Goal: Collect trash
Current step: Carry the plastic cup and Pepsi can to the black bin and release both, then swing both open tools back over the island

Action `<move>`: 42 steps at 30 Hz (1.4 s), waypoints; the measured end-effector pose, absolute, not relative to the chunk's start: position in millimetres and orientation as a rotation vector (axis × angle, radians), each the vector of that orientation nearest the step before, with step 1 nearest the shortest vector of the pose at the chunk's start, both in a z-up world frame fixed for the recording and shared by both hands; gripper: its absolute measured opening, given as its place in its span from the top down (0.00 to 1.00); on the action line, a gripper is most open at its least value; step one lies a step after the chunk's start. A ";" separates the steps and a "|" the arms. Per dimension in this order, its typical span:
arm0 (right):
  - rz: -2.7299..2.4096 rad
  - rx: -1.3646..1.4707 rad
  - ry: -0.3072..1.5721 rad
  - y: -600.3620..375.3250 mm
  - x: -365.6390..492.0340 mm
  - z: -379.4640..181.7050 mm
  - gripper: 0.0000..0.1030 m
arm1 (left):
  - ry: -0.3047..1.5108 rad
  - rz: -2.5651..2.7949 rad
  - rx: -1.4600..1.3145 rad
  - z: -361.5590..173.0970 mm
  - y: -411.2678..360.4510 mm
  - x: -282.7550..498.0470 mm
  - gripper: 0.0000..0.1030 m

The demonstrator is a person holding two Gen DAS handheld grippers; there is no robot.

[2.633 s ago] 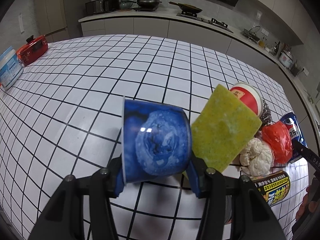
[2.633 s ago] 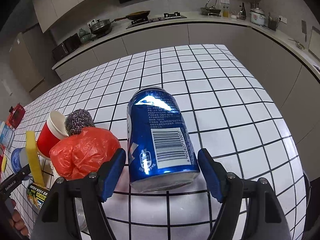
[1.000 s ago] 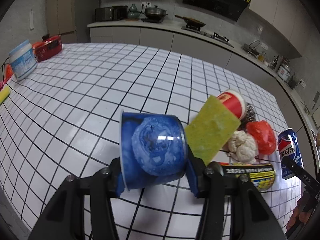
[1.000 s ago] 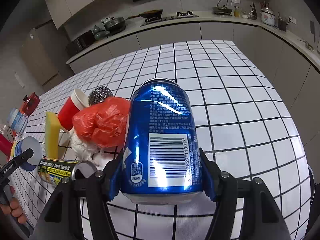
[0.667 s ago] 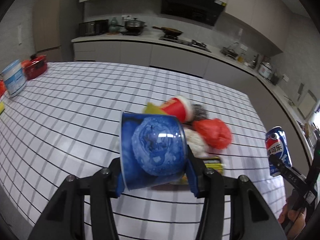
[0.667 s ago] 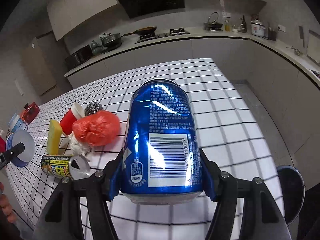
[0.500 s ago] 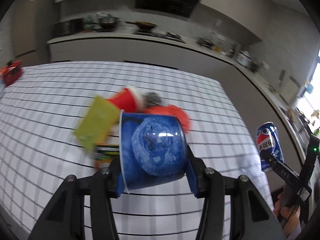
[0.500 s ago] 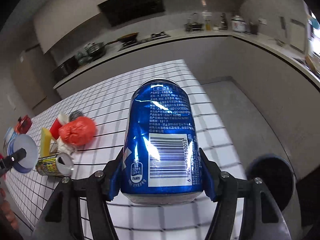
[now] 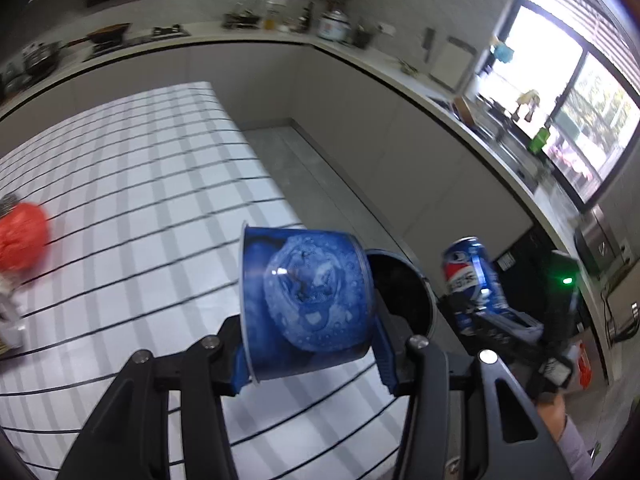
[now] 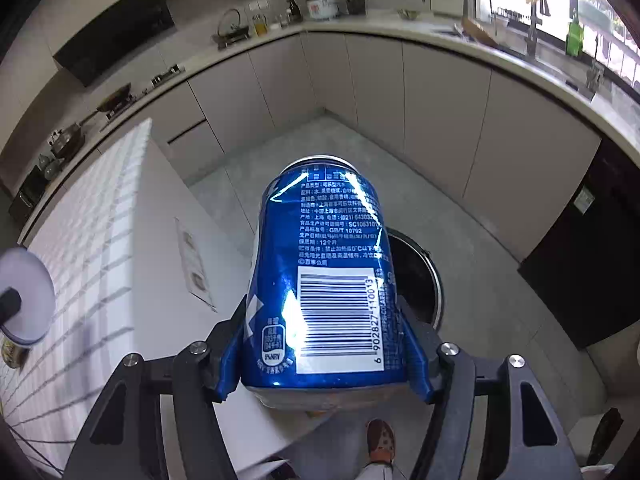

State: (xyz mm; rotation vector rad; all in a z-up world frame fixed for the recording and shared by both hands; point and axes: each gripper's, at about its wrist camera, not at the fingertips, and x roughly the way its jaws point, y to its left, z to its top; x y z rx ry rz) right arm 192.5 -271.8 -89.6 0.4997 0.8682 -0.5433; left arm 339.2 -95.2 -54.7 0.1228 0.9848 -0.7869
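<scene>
My left gripper (image 9: 308, 350) is clamped on the blue cup (image 9: 306, 300), tilted with its rim toward nine o'clock, over the edge of the tiled surface (image 9: 132, 200). The dark round bin (image 9: 404, 292) sits on the floor just behind the cup, at about three o'clock of it. My right gripper (image 10: 324, 354) holds the blue can (image 10: 324, 276) upright; the bin (image 10: 420, 280) peeks out at the can's three o'clock. A red bag (image 9: 22, 236) lies on the surface at nine o'clock.
</scene>
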 end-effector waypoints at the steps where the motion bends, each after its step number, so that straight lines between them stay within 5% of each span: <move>1: -0.526 0.507 0.888 -285.4 192.1 -101.5 0.35 | 0.992 -0.789 0.137 -57.5 -113.2 337.9 0.51; 15: -0.325 0.527 1.125 -379.5 231.0 -209.4 0.32 | 1.266 -0.632 0.267 -175.8 -286.3 333.9 0.49; 18: -0.326 0.523 1.134 -389.1 233.7 -210.7 0.29 | 1.298 -0.574 0.289 -184.0 -294.8 339.9 0.35; 23: -0.348 0.529 1.097 -403.4 224.8 -194.2 0.29 | 1.255 -0.582 0.270 -157.6 -288.7 336.6 0.34; 33: -0.306 0.489 0.915 -375.5 205.8 -111.2 0.29 | 1.050 -0.537 0.101 -40.8 -165.6 330.0 0.32; 42: -0.110 0.405 0.798 -238.7 242.3 -29.8 0.29 | 0.985 -0.208 -0.024 -13.0 71.8 344.5 0.31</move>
